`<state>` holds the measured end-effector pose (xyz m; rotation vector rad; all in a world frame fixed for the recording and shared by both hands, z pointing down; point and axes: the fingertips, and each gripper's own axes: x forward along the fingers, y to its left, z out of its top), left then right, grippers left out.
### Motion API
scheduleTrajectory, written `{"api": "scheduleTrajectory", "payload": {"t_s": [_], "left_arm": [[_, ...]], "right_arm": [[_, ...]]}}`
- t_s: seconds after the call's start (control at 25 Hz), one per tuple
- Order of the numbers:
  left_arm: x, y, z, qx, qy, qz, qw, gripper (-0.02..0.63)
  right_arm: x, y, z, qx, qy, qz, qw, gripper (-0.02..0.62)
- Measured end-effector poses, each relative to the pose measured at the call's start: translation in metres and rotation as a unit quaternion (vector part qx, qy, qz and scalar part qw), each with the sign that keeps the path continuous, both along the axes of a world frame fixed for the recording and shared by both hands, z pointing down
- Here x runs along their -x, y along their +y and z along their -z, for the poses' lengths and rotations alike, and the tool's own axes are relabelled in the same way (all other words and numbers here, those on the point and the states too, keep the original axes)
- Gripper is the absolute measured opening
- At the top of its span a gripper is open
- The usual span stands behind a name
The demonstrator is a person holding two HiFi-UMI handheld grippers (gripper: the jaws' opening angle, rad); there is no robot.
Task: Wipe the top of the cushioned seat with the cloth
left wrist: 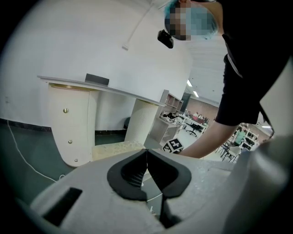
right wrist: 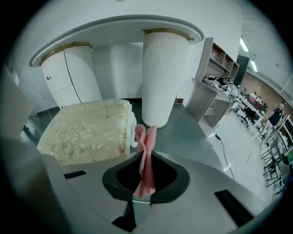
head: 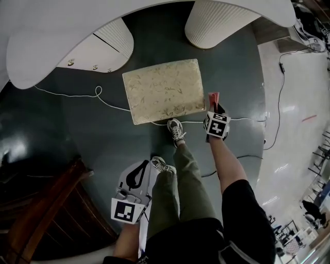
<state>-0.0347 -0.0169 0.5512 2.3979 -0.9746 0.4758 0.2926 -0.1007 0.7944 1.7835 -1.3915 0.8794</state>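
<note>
The cushioned seat (head: 164,90) is a cream, leaf-patterned rectangular stool on the dark floor; it also shows in the right gripper view (right wrist: 87,130). My right gripper (head: 215,104) hangs just off the seat's right edge, shut on a pink cloth (right wrist: 145,155) that sticks up between its jaws; the cloth's tip shows red (head: 213,97) in the head view. My left gripper (head: 135,180) is held low by the person's left leg, well short of the seat, jaws shut with nothing between them (left wrist: 146,171).
A white curved counter (head: 129,15) with ribbed pedestals (head: 216,23) arches over the far side of the seat. A white cable (head: 98,95) runs across the floor past it. The person's shoes (head: 175,130) stand at the seat's near edge. A wooden piece (head: 46,216) sits lower left.
</note>
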Motion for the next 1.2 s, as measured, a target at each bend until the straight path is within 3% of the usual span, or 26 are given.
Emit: {"api": "scheduleTrajectory", "payload": {"t_s": [0.24,0.52,1.2], "left_arm": [[-0.015,-0.013,0.005,-0.013,0.003,0.0,0.9999,0.018],[-0.017,-0.024,0.039,-0.048,0.007,0.006,0.9988,0.018],[0.05,-0.007,0.153,-0.141,0.016,0.064,0.9877,0.018]], "right_arm": [[0.003,0.002,0.02,-0.021,-0.021,0.004,1.0,0.025],[0.037,-0.014,0.083,-0.083,-0.057,0.027,0.995,0.025],[0.128,0.02,0.28,-0.217,-0.138,0.077,0.963,0.025]]}}
